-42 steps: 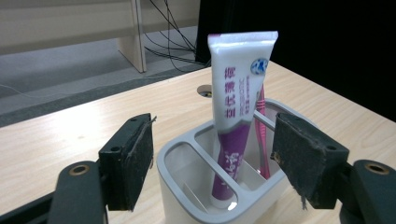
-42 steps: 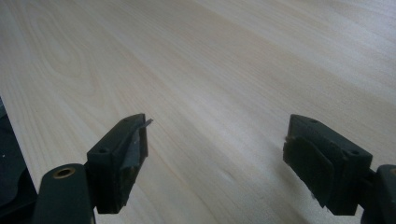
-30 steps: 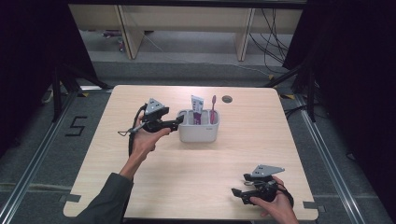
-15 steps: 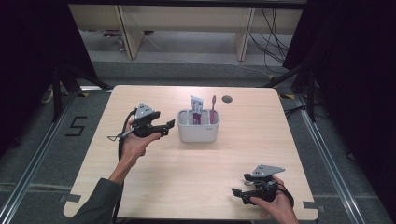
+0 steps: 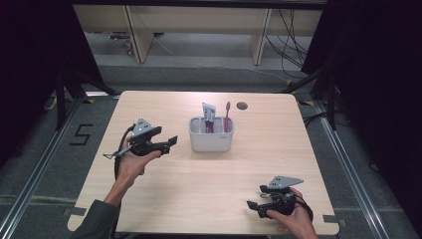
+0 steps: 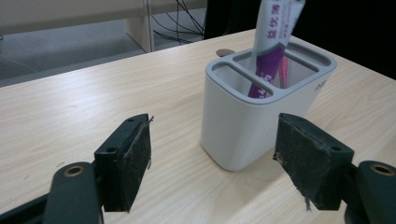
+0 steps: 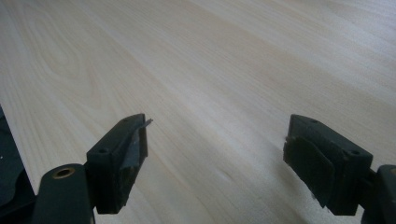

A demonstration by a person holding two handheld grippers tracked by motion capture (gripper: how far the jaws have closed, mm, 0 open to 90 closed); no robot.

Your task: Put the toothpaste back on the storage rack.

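Pale wood covers the whole surface [image 5: 209, 194], and near its far middle stands the white holder [image 5: 211, 135], my landmark for everything else. From where I drive the rig, the work looks close to finished or between steps: the purple-and-white tube [image 5: 208, 116] leans in a compartment of the holder and the pink toothbrush [image 5: 227, 115] stands upright in the one at the tube's right, so I judge both are stowed and nothing is left loose around the holder. My left gripper [image 5: 168, 143] hovers just left of the holder, its fingers [image 6: 127, 165] spread wide and empty, the holder's near wall visible between them. My right gripper [image 5: 255, 206] rests well in front and to the right of the holder, fingers [image 7: 122, 158] equally apart over bare wood. Compared with a second ago, my left gripper has drawn back from beside the holder's rim, down and leftward; the right one has not moved.
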